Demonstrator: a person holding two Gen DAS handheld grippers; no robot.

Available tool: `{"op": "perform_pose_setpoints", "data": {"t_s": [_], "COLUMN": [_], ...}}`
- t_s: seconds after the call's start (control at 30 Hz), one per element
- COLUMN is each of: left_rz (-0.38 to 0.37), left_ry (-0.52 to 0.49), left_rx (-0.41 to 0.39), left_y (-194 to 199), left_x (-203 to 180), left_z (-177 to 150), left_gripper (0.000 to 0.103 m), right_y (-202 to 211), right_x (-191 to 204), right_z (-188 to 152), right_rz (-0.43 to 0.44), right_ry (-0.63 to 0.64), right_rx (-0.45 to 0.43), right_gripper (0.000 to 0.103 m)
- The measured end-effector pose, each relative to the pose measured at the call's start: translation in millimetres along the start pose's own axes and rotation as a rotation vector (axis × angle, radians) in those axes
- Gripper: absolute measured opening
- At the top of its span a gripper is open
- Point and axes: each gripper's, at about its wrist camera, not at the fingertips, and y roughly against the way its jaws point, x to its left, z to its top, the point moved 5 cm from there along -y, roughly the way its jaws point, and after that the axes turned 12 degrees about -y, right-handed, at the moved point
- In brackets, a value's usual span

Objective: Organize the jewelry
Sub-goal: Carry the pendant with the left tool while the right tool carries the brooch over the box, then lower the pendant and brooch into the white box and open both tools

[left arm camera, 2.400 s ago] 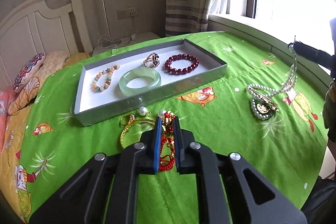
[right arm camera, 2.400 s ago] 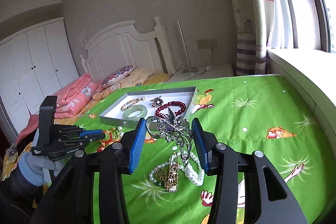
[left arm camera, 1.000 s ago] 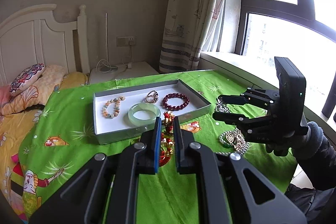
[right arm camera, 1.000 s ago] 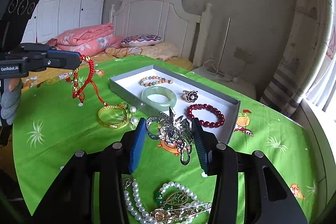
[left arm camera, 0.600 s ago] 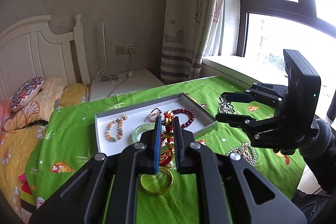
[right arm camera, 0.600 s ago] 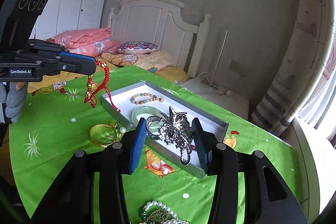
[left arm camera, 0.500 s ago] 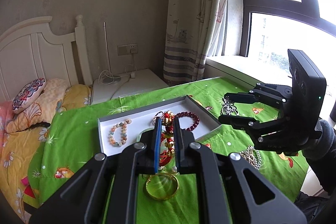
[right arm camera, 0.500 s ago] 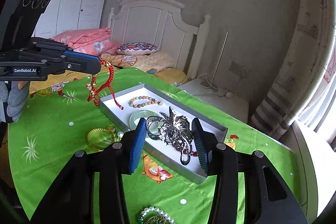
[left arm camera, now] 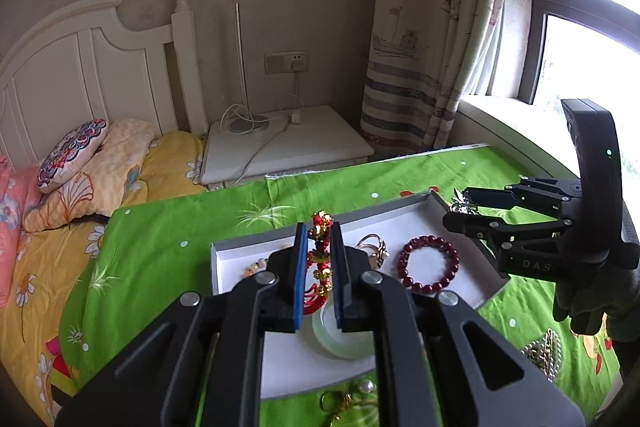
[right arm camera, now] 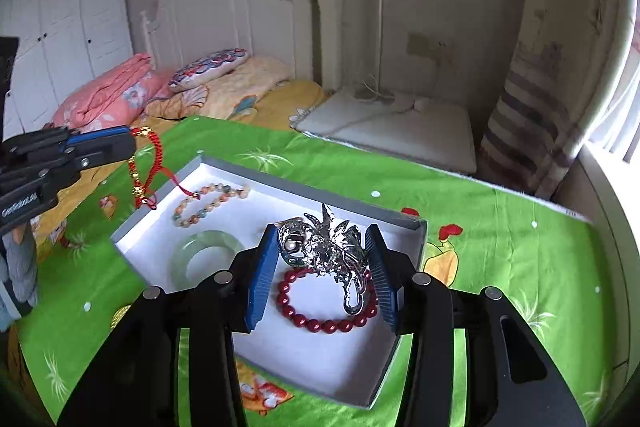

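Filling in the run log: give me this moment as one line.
left tongs: shut on red cord | right tongs: shut on silver brooch | both over tray

Daylight is pouring in from the window (left arm camera: pixel 592 39) on my right, blowing it out white; my fisheye views are bending and darkening at the rims, the right one blurring softly.

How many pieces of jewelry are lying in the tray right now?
4: a pastel bead bracelet at the far left, a jade bangle in front of it, a red bead bracelet on the right, and a ring mid-tray. The claws may hide more.
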Motion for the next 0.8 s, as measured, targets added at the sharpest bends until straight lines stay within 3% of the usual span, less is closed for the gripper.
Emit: {"op": "perform_pose_setpoints", "data": {"t_s": [0.17,0.33,0.37,0.4,0.43,0.47,0.6,0.63,0.67,0.73,0.8], "left_rz": [0.013,0.026,0.028,0.035,0.049,0.077,0.135,0.157,0.196,0.258,0.265], "left_ry": [0.021,0.039,0.048,0.055,0.063,0.067,0.089,0.099,0.107,0.122,0.126], "left_rx": [0.082,0.102,0.091,0.086,0.080,0.056,-0.001,-0.018,-0.032,-0.048,-0.040], "left_y": [-46.0,-67.0,-67.9,-67.5,-64.7,-58.2,-14.0,1.6,18.2,48.4,70.2], "left_x": [6.6,9.3,10.9,12.9,14.0,16.8,24.7,25.4,25.5,20.9,8.8], "left_z": [-4.7,-12.5,-13.9,-15.8,-17.8,-19.8,-35.8,-41.9,-50.8,-71.8,-96.5], "left_gripper": [0.010,0.011,0.018,0.030,0.063,0.082,0.085,0.093,0.099,0.101,0.101], "right_y": [-49.4,-66.1,-66.3,-66.3,-64.8,-60.6,-17.0,1.9,20.4,59.0,92.9], "right_x": [-20.7,-20.3,-19.5,-19.2,-18.8,-19.0,-20.9,-21.1,-21.2,-21.1,-20.0], "right_z": [3.2,2.5,3.1,3.8,4.2,4.9,4.7,-0.2,-7.1,-30.7,-62.2], "right_rz": [-0.040,-0.052,-0.048,-0.046,-0.047,-0.043,0.004,0.044,0.063,0.076,0.078], "right_ry": [-0.092,-0.092,-0.096,-0.099,-0.101,-0.102,-0.126,-0.140,-0.147,-0.153,-0.151], "right_rx": [0.111,0.150,0.151,0.152,0.153,0.145,0.041,0.004,-0.030,-0.101,-0.161], "right_gripper": [0.044,0.045,0.045,0.051,0.063,0.067,0.068,0.069,0.071,0.087,0.087]}}
